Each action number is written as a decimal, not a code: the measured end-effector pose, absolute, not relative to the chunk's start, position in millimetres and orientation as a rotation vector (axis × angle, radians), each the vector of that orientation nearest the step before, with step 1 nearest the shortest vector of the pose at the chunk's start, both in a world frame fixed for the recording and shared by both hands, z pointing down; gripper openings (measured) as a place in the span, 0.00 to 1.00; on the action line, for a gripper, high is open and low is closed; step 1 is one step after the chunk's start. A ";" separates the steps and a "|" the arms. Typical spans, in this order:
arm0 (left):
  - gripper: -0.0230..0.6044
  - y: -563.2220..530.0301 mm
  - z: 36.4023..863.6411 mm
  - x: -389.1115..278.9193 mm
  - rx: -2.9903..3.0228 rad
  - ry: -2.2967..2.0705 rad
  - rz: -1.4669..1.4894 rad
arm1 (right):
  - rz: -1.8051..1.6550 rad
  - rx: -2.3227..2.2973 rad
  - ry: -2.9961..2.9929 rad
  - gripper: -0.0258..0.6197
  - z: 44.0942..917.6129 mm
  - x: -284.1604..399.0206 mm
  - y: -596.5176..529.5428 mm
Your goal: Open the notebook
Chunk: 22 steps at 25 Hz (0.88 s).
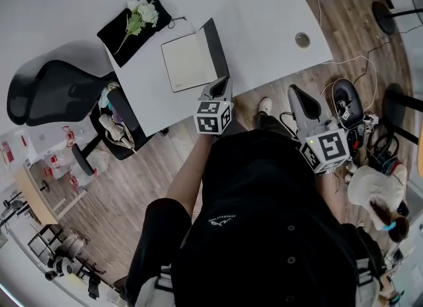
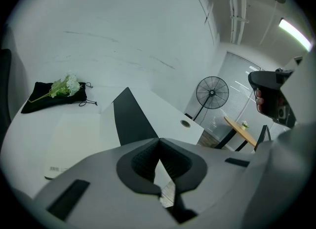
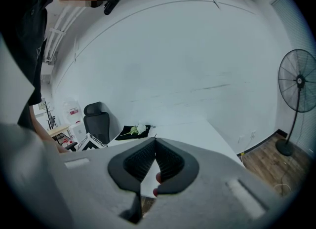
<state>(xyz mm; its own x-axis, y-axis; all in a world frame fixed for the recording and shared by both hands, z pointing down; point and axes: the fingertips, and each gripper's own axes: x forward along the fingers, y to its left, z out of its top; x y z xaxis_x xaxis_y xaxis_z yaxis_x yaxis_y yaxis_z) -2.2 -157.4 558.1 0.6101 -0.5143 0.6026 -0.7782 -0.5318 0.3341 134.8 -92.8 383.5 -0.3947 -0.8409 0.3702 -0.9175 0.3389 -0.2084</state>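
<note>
The notebook (image 1: 193, 61) lies near the lower-left edge of the white counter (image 1: 264, 8), in the upper middle of the head view. Its pale page (image 1: 186, 64) faces up and its black cover (image 1: 215, 46) stands tilted along the page's right side. So the book reads as already open, though the cover is not laid flat.

The left gripper (image 1: 219, 87) sits at the counter's near edge, just below the cover's lower corner and pointing toward it; its jaws are closed tip to tip with nothing between them. In the left gripper view the cover rises as a dark wedge just beyond the jaw tips; whether they touch it I cannot tell. Shut jaws suit a blunt nudge better than a pinch, so this pose probably serves to press the cover flatter, or simply to draw clear.

The right gripper (image 1: 295, 90) hangs off the counter over the wooden floor (image 1: 357, 28), right of centre; its jaws are together and empty. It is likely held aside because one hand is enough for this job.

A black pouch (image 1: 115, 34) carrying white flowers (image 1: 143, 13) rests at the counter's upper left, well apart from the notebook and clear of the cover.
</note>
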 end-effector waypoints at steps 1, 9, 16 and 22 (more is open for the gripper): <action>0.05 -157.3 559.6 -0.3 2.253 -1.003 0.596 | 0.573 1.604 -2.399 0.05 383.4 135.2 -92.8; 0.05 -157.6 574.8 16.3 2.271 -0.912 0.659 | 0.581 1.655 -2.346 0.05 386.5 142.3 -91.6; 0.05 -157.5 586.4 24.9 2.281 -0.843 0.710 | 0.585 1.693 -2.300 0.05 389.6 147.6 -90.1; 0.05 -157.7 600.0 33.6 2.286 -0.788 0.753 | 0.598 1.737 -2.257 0.05 392.1 154.4 -88.3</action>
<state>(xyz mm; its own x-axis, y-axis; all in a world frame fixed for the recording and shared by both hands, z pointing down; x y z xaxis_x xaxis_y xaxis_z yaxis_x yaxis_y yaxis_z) 33.6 -157.7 600.0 0.6626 -0.3413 0.6667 -0.6815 -0.6440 0.3477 154.4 -88.3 392.1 -0.2706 -0.8663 0.4200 -0.9606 0.2137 -0.1779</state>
